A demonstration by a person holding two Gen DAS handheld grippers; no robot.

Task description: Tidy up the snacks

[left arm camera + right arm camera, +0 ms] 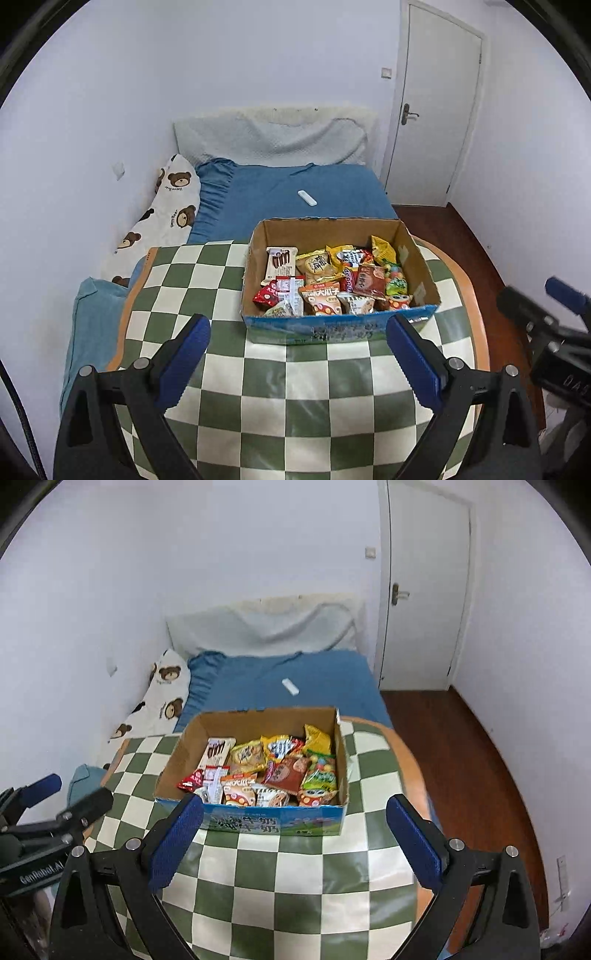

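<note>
A green-and-cream checked table carries one open cardboard box of snack packets.

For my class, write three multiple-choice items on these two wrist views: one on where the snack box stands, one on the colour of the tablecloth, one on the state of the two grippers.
1. Where does the cardboard box of snacks stand?
A. on the blue bed
B. on the checked table
C. on the floor

2. What colours are the tablecloth squares?
A. red and black
B. blue and yellow
C. green and cream

3. How are the left gripper and right gripper?
A. both open and empty
B. both shut on a packet
C. one is holding the box

Answers: 1 B, the box sits on the cloth, in front of the bed. 2 C, as both views show. 3 A, each gripper's blue pads stand wide apart with nothing between.
</note>
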